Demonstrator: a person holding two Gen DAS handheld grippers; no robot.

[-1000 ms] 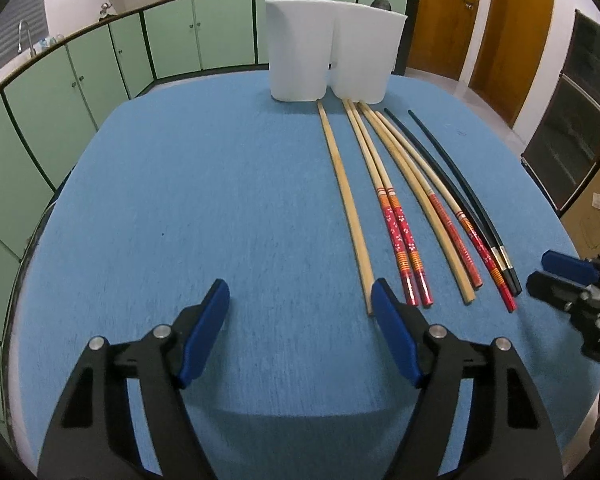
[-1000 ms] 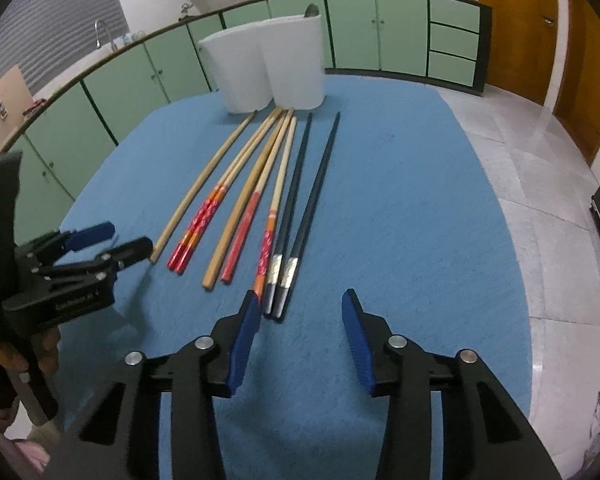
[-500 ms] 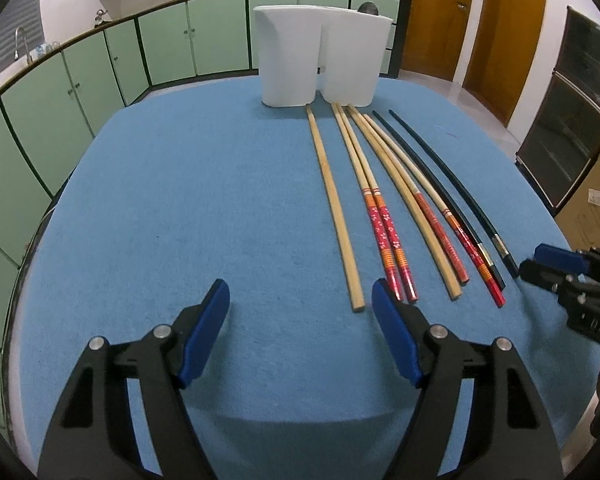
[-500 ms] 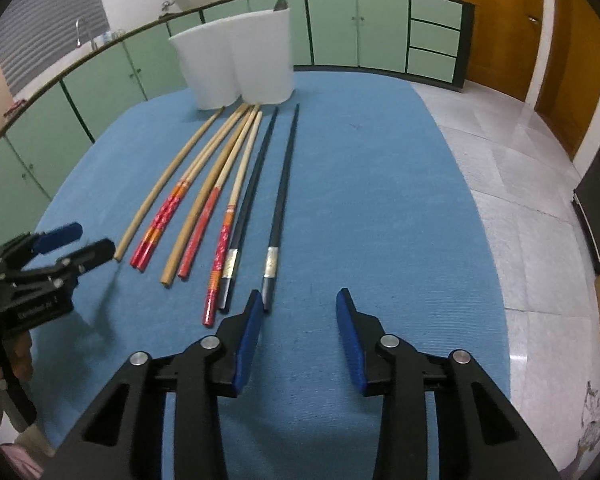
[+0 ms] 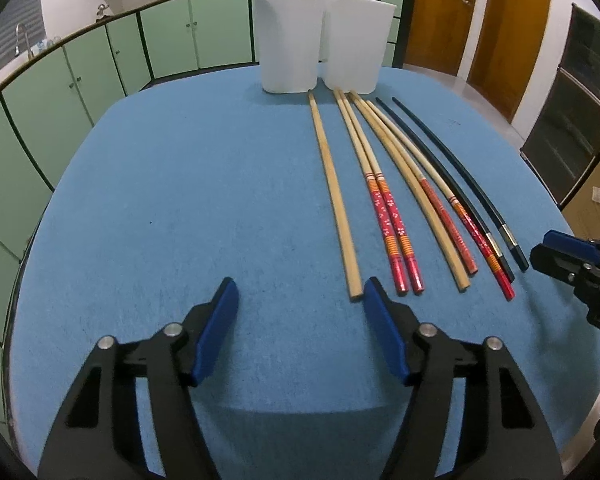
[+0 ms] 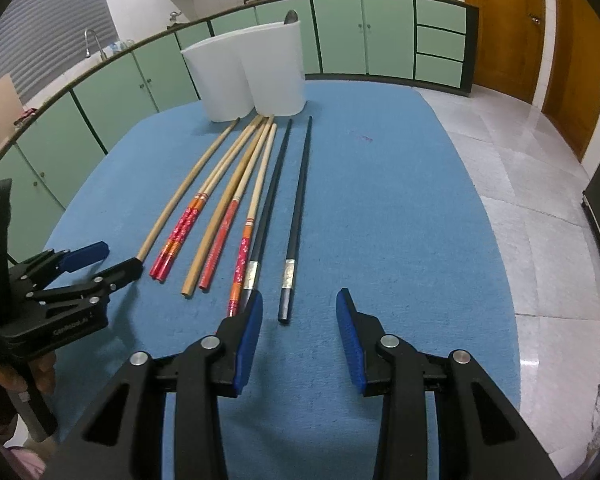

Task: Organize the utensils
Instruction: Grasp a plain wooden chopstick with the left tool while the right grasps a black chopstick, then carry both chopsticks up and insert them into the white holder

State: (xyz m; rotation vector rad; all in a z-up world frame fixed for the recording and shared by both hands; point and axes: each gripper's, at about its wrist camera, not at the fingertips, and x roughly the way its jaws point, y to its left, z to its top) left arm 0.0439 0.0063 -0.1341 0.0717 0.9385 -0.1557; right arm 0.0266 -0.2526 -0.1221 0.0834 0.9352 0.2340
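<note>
Several chopsticks lie side by side on the blue table: a plain wooden one at the left, a red-patterned pair, more wooden and red ones, and two black ones at the right. Two white holders stand behind their far tips. My left gripper is open and empty, its right finger beside the plain wooden chopstick's near end. My right gripper is open and empty, with the near end of the rightmost black chopstick between its fingers.
Green cabinets with a sink run behind and left of the table. Wooden doors stand at the back right. The table's right edge drops to a tiled floor.
Both grippers have moved forward towards the chopsticks' near ends. The right gripper has shifted so that the rightmost black chopstick lies between its fingers. Both stay open.
</note>
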